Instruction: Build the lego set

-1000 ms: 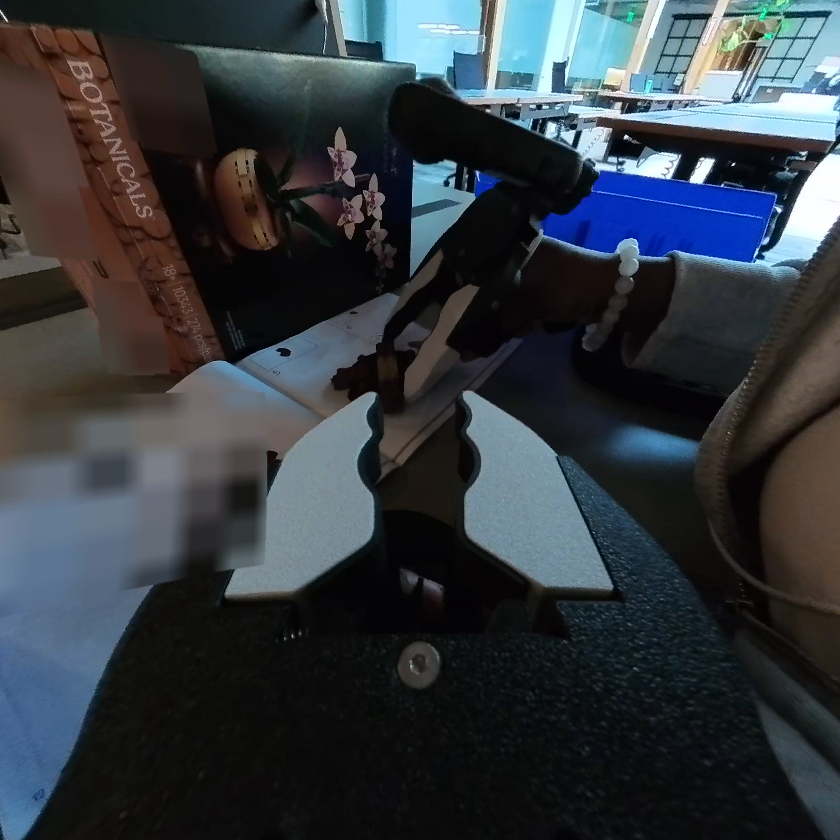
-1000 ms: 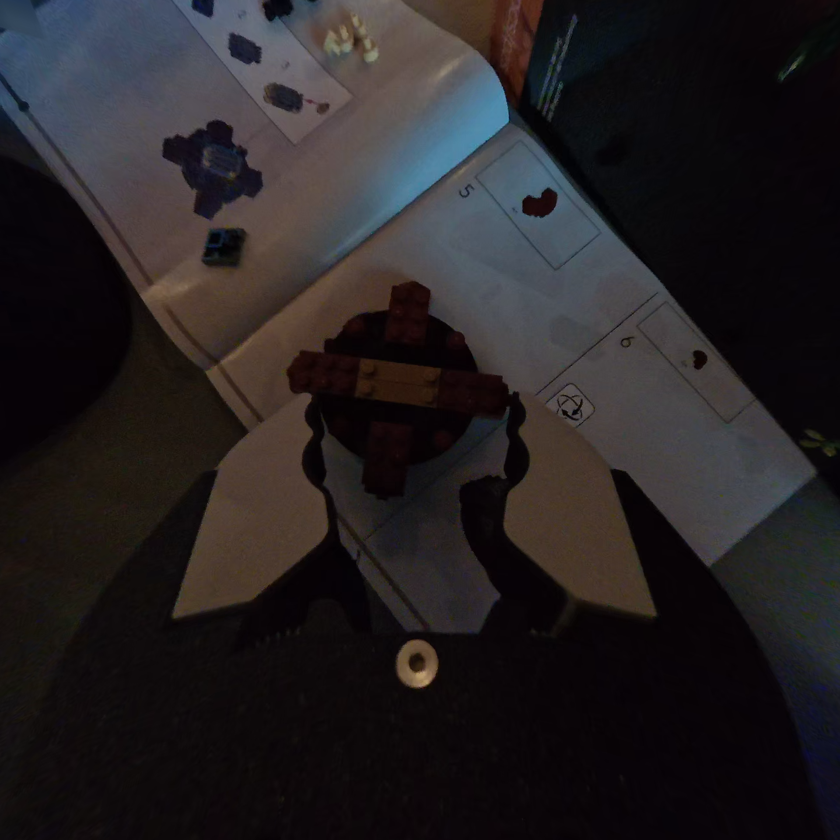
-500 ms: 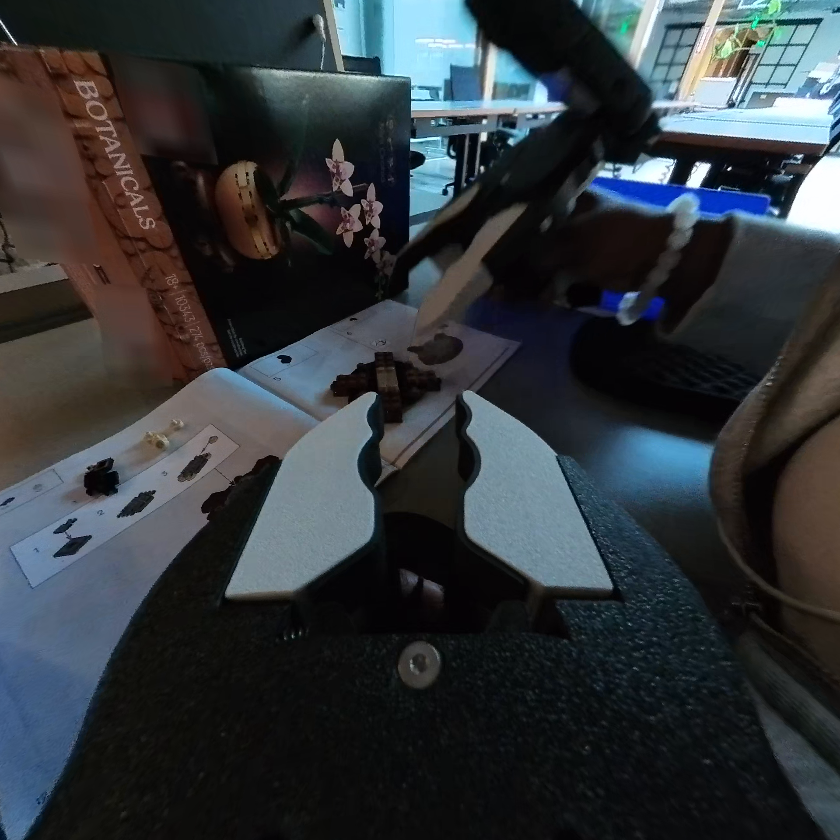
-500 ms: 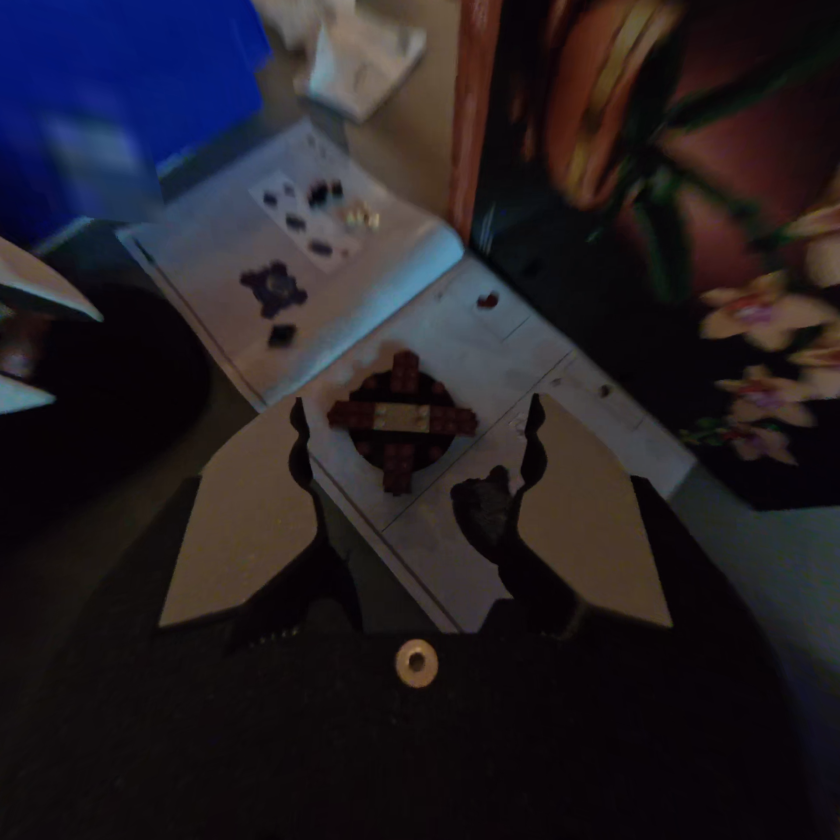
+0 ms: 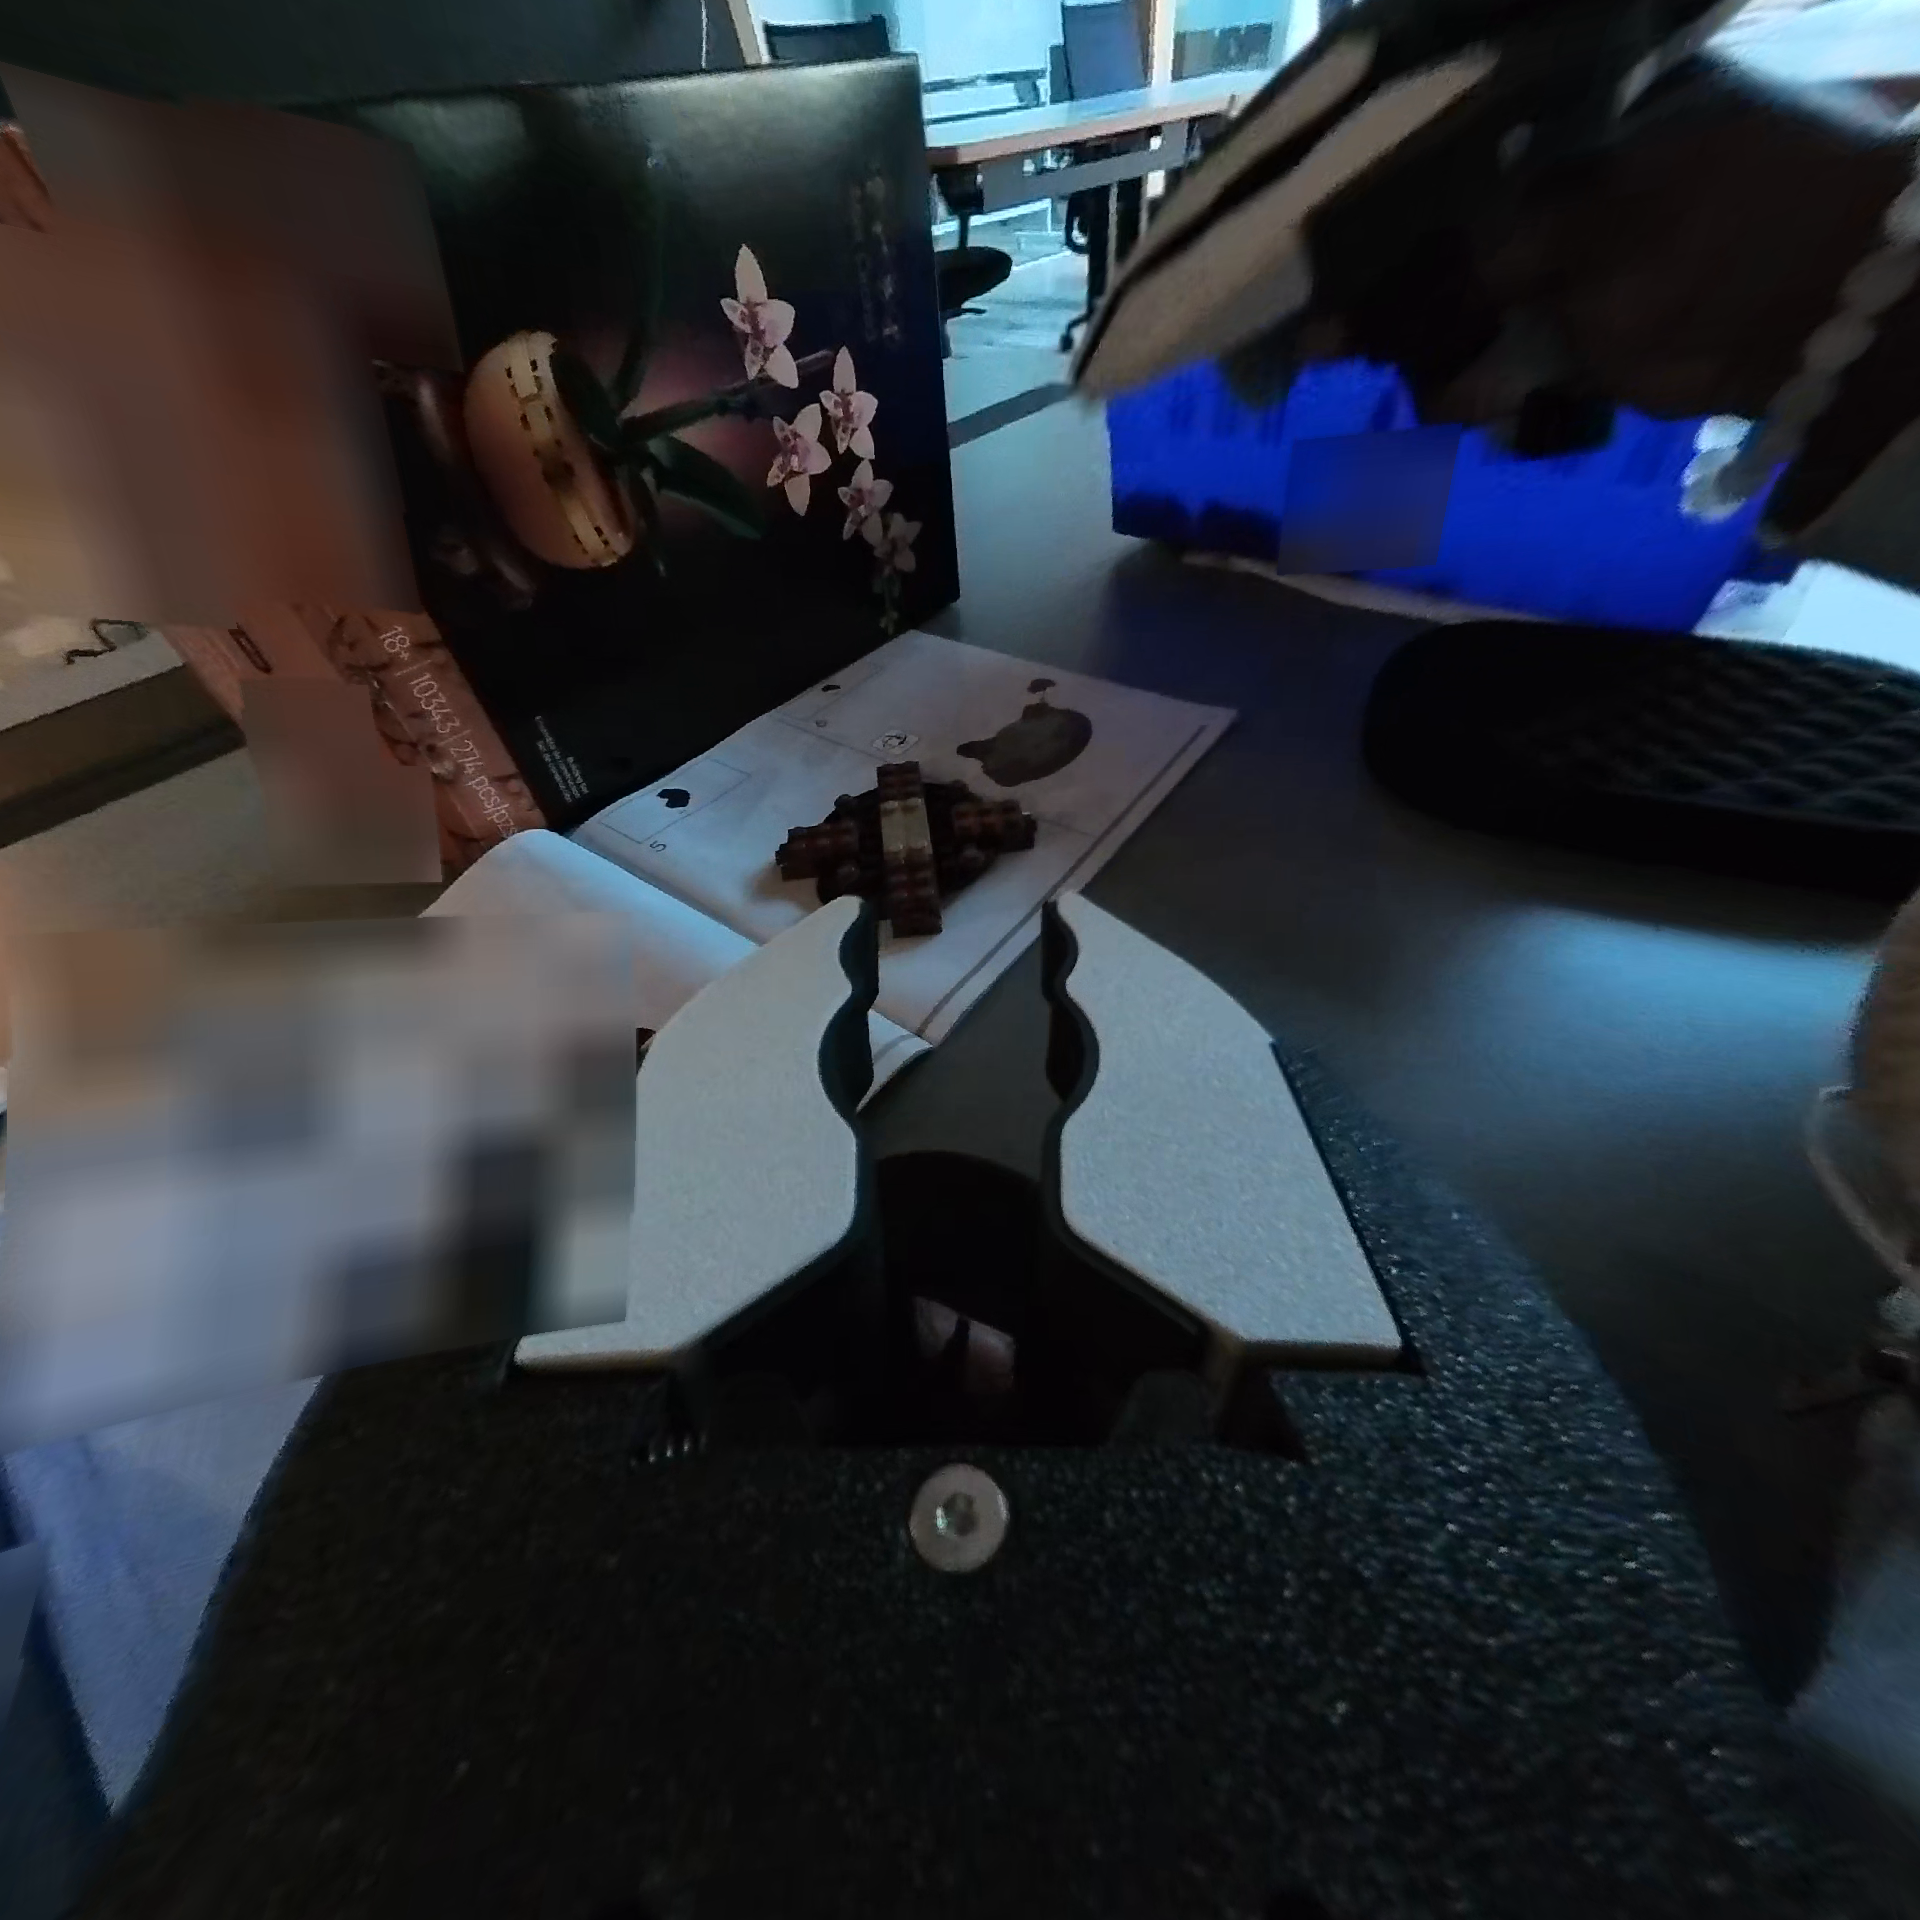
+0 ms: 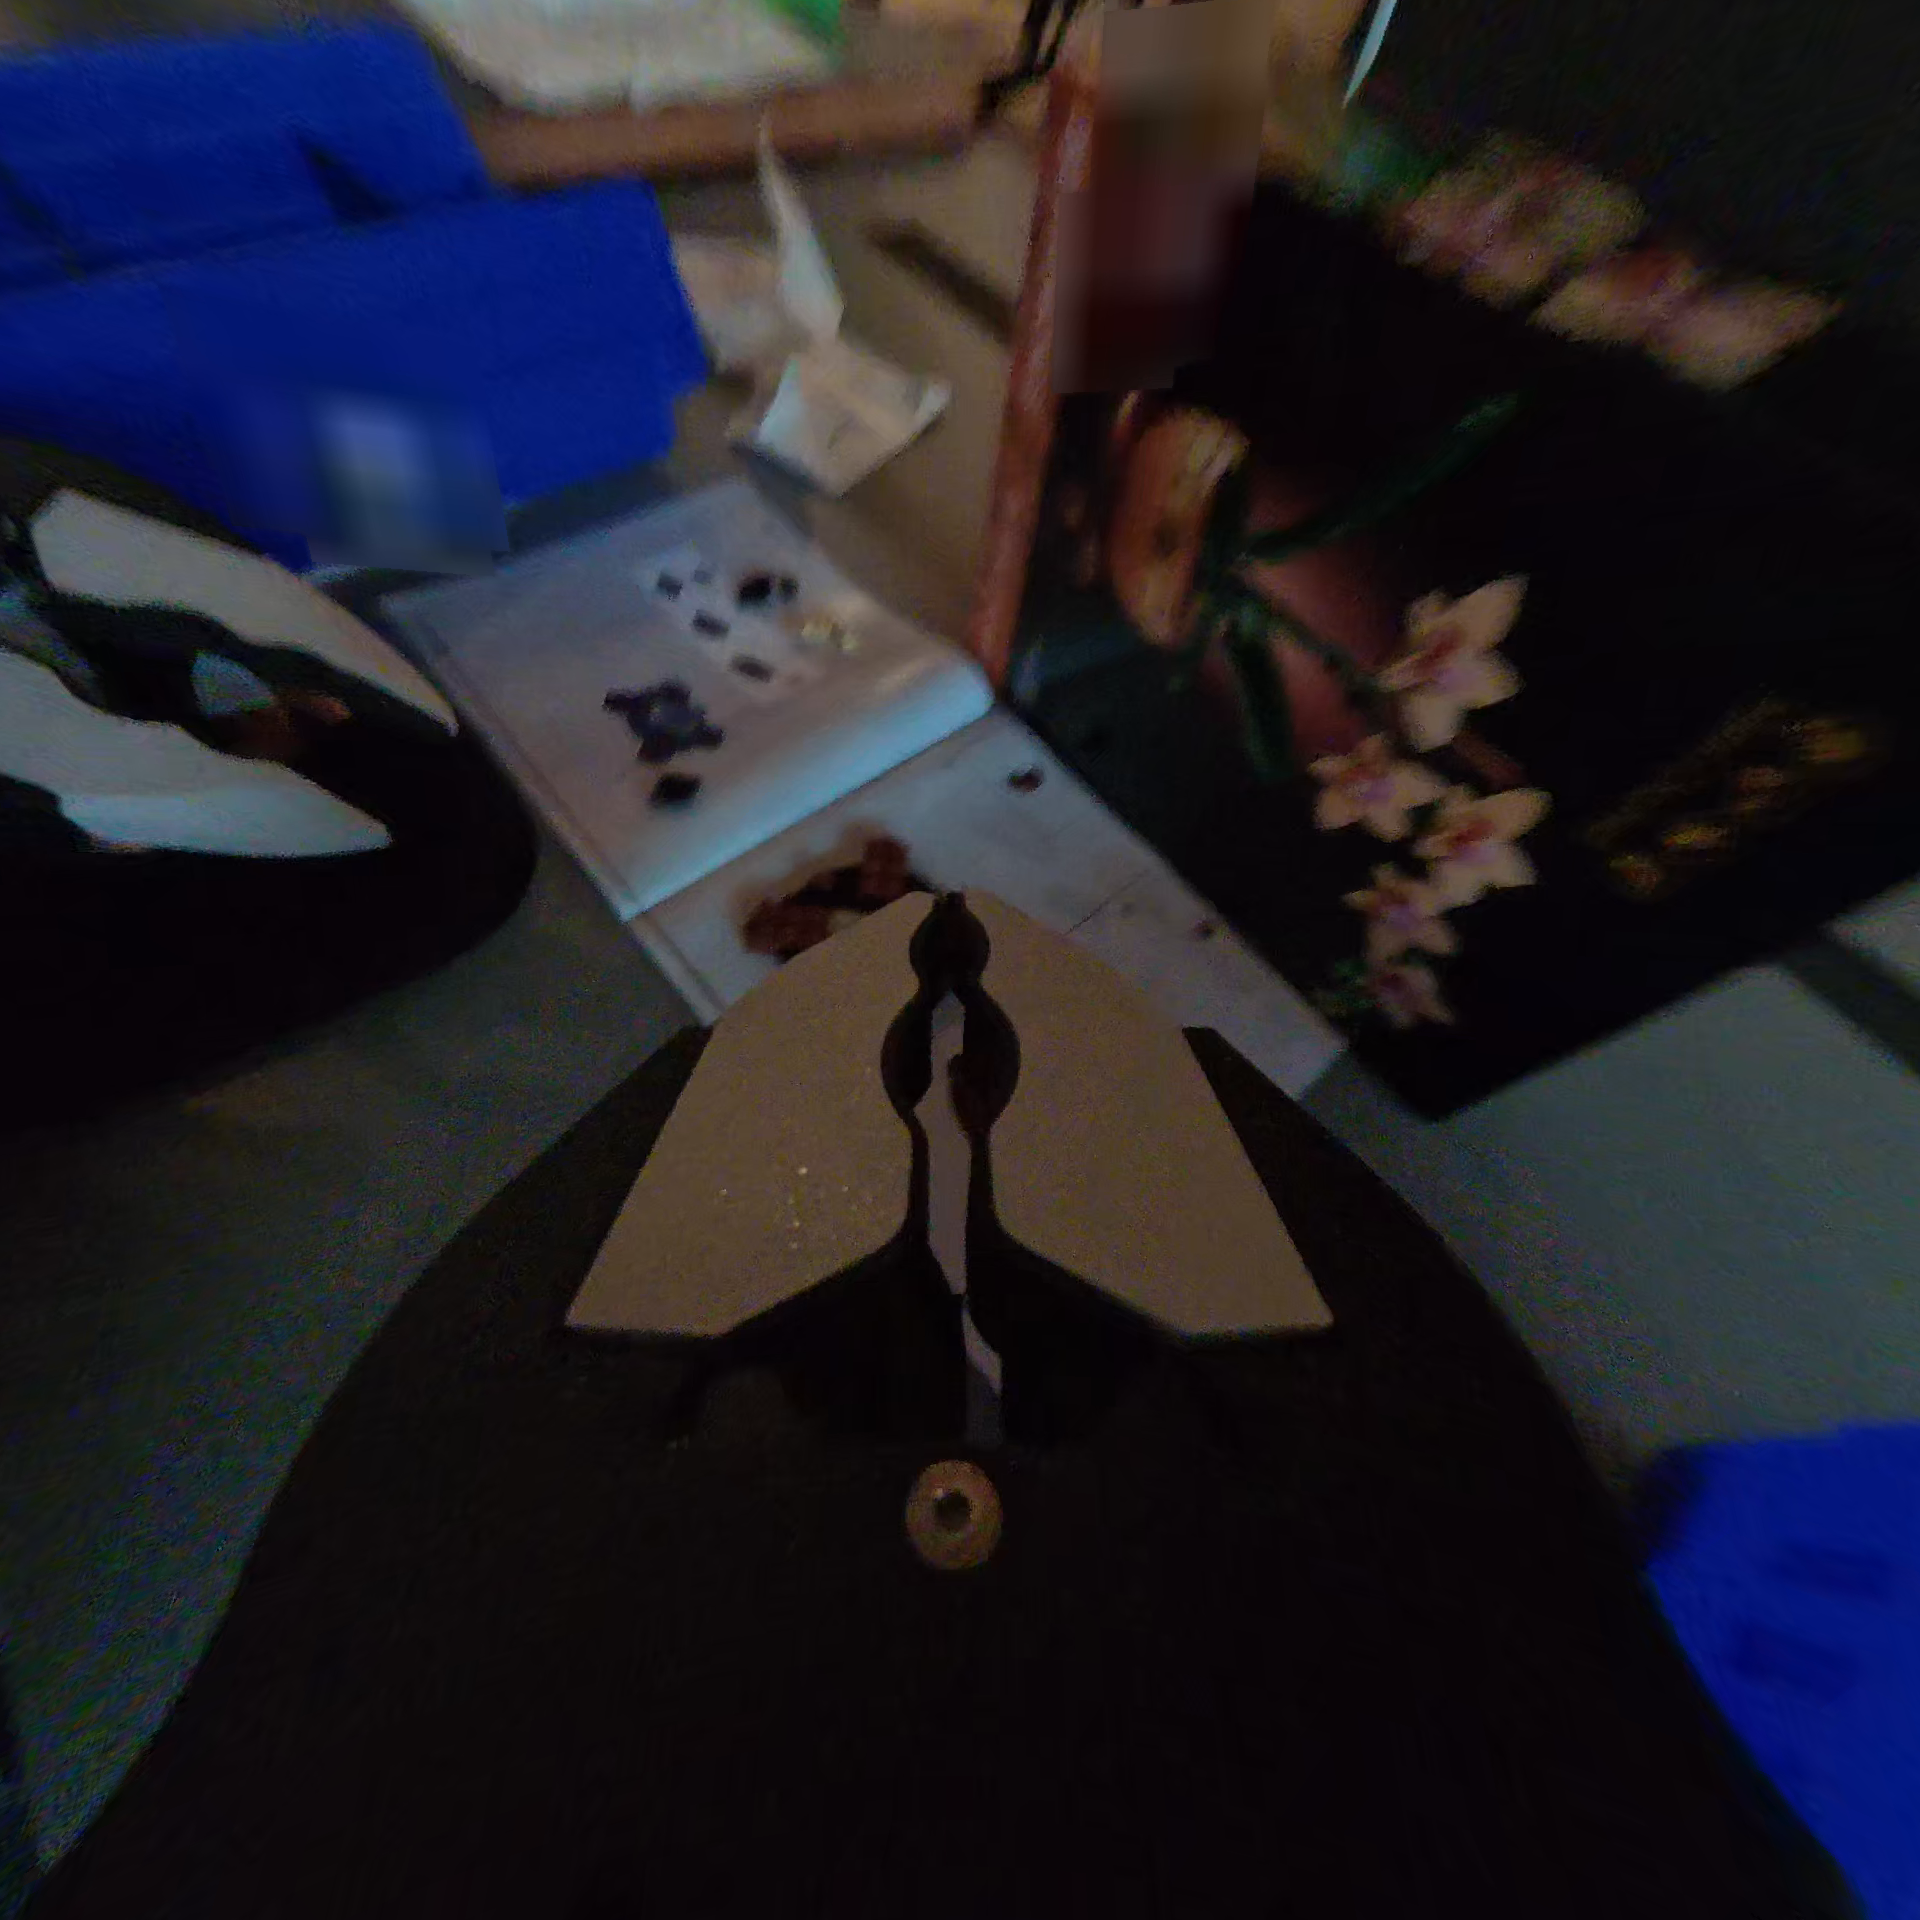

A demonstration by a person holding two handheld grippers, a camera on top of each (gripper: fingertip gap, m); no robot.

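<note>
Dark desk, open-plan office behind. Left wrist view: boxed set with orchid art stands at 11 o'clock, blue bin at 1 o'clock, black mesh pad at 2 o'clock.

Instruction booklet lies open, flat, dead ahead. Brown brick cross with a tan centre strip sits on its right page, loose, nothing touching it.

Left gripper: tongs apart, nothing between them. It sits low, just short of the cross. The near arm of the cross ends just ahead of the left fingertip; can't tell if they touch.

Right gripper: tongs together, tips meeting, nothing visible between them. It's up off the page, with the cross at 12 o'clock just past its tips. From the left view it's a blur at 1 o'clock, well above the desk.

Handling call: the cross is flat, studded and resting on slick paper, so I'd expect a sideways nudge to slide it or drag the page. The arm ends look like the only clean pinch points. Small loose bits lie on the far page.
</note>
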